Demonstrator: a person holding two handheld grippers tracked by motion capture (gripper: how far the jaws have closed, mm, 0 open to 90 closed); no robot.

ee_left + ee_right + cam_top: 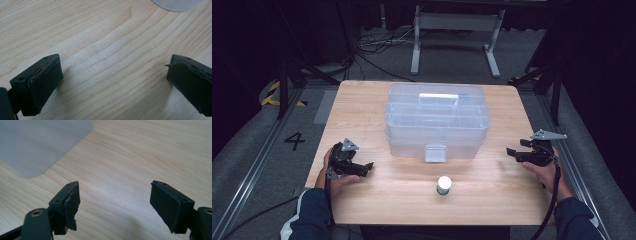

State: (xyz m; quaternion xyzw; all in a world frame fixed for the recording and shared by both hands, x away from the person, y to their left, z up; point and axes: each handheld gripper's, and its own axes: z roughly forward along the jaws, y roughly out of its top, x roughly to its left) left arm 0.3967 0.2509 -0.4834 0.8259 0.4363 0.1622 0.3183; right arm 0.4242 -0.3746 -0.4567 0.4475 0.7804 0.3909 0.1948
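Observation:
A clear plastic storage box [437,120] with a closed lid, a top handle and a front latch stands at the table's centre. In front of it a small white-capped jar [443,185] stands upright. My left gripper [365,168] rests on the table at the left, pointing right, open and empty. Its jaws [112,67] stand wide over bare wood. My right gripper [512,152] sits at the right edge, pointing left toward the box, open and empty. In the right gripper view its jaws [116,192] are apart, with the box's translucent corner [37,145] ahead on the left.
The wooden table [382,200] stands on grey floor with rails at both sides. A white metal stand [454,30] and cables lie beyond the far edge. A pale rounded edge [177,5] shows at the top of the left gripper view.

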